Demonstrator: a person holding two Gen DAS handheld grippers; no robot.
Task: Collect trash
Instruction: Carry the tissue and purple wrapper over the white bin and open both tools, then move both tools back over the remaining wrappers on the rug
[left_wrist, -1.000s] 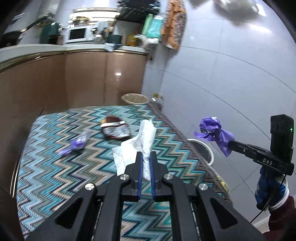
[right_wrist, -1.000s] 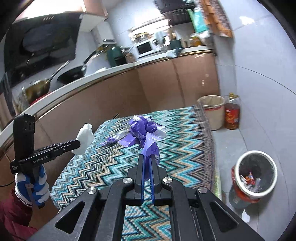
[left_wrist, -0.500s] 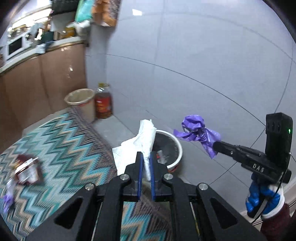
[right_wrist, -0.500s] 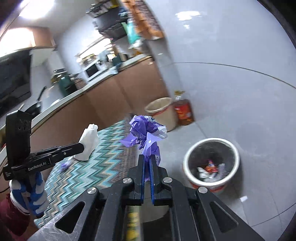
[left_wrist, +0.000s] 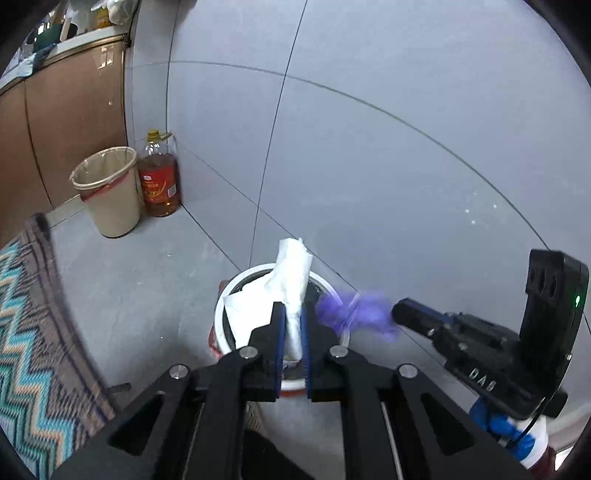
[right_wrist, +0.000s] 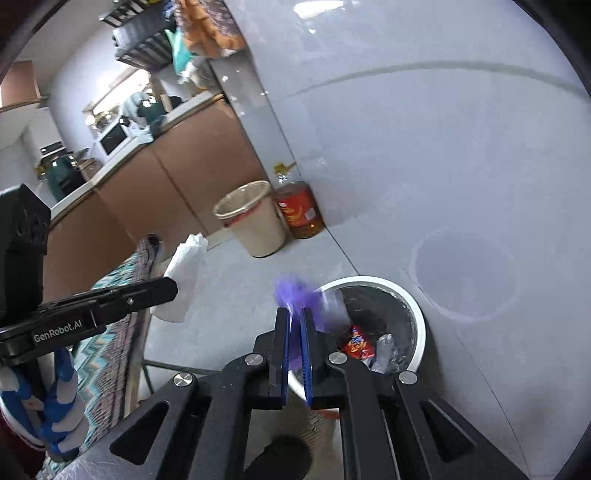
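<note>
My left gripper (left_wrist: 291, 314) is shut on a crumpled white tissue (left_wrist: 290, 280) and holds it over the white-rimmed trash bin (left_wrist: 236, 288) on the floor. My right gripper (right_wrist: 294, 317) is shut on a crumpled purple wrapper (right_wrist: 295, 291), held at the left rim of the same bin (right_wrist: 417, 314), which has a black liner and snack wrappers (right_wrist: 356, 345) inside. In the left wrist view the right gripper (left_wrist: 397, 315) shows at the right with the purple wrapper (left_wrist: 354, 312) just right of the tissue. In the right wrist view the left gripper (right_wrist: 173, 290) shows at the left with the tissue (right_wrist: 183, 273).
A beige waste basket (left_wrist: 107, 192) and a bottle of oil (left_wrist: 159, 184) stand against the grey tiled wall by the brown cabinets (left_wrist: 55, 110). The zigzag-patterned table cloth (left_wrist: 26, 339) lies at the left, its edge beside the bin.
Both grippers have swung away from the table and down toward the white-rimmed bin, carrying the tissue and the purple wrapper. The bin now sits directly under the left gripper.
</note>
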